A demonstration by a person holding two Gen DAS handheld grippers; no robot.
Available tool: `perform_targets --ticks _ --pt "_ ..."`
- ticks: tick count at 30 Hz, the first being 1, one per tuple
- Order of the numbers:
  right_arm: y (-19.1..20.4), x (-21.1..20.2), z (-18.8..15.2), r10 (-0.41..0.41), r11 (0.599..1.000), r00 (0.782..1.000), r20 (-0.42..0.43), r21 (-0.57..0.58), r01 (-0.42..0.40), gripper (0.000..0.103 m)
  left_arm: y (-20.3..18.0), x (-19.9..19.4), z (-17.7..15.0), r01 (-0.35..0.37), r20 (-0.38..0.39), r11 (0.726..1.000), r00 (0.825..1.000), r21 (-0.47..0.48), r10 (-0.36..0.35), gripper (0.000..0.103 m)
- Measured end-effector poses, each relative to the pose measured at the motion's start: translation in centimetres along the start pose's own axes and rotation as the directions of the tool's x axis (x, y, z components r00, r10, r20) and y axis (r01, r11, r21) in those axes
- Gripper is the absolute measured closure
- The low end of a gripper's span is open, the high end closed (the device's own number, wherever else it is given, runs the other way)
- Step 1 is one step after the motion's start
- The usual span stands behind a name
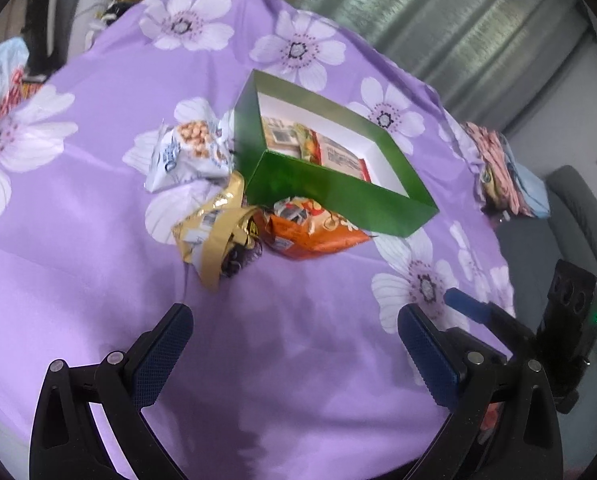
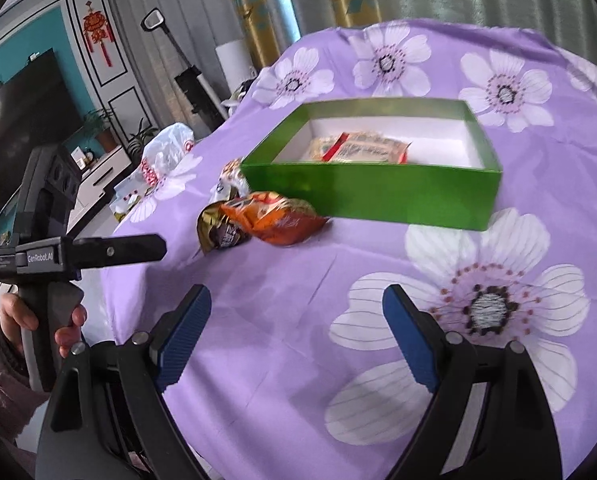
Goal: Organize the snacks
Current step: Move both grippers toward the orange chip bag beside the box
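- A green box [image 1: 330,188] sits open on a table covered by a purple flowered cloth [image 1: 98,280], seen from two gripper cameras looking down at a slant.
- Inside the box, snack packets [image 2: 358,148] already lie flat on its white floor; this part of the tidying looks done. Much of the floor is still bare.
- Three packets remain outside. An orange packet [image 1: 314,232] touches the box's near corner, at about 6 o'clock from the box in the left view.
- A gold packet [image 1: 214,232] lies against the orange one, at its 9 o'clock.
- A white packet [image 1: 190,152] printed with round nuts rests at 9 o'clock from the box, just beside its wall.
- The left gripper [image 1: 294,344] has its jaws spread wide and holds nothing; it hangs over bare cloth at 6 o'clock from the gold and orange packets.
- The right gripper [image 2: 298,328] is likewise released and empty, over the cloth, with the orange packet at its 12 o'clock.
- Judgement: the job is partly finished; three loose packets are left to go in the box.
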State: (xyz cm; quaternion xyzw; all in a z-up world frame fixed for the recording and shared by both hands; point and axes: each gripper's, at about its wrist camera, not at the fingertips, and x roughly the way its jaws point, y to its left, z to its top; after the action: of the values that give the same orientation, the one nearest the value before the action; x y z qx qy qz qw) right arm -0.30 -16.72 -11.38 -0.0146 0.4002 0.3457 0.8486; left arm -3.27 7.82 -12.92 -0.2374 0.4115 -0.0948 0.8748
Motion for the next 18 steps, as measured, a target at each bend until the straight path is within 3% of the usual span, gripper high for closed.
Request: perform_targets --ticks 5,12,17,18 --pt "0.6 1.5 0.3 0.008 1.0 1.0 -0.01 -0.029 -0.009 0.016 -0.5 0.3 0.3 -0.036 0.021 0.996 0.999 0.081 0.034 0.001" --pt "2.3 4.4 0.4 0.12 0.992 0.99 -0.068 -0.036 -0.122 0.024 1.4 1.5 2.1 -0.048 0.034 0.997 0.998 0.068 0.046 0.002" --pt "3.8 7.1 1.2 0.167 0.984 0.981 -0.1 -0.049 -0.172 0.032 2.7 2.5 3.2 -0.056 0.014 0.996 0.998 0.068 0.055 0.008" --pt "4.1 7.8 1.4 0.176 0.982 0.979 -0.107 -0.049 -0.182 0.033 3.0 2.8 3.4 -0.053 0.007 0.996 0.999 0.069 0.052 0.014"
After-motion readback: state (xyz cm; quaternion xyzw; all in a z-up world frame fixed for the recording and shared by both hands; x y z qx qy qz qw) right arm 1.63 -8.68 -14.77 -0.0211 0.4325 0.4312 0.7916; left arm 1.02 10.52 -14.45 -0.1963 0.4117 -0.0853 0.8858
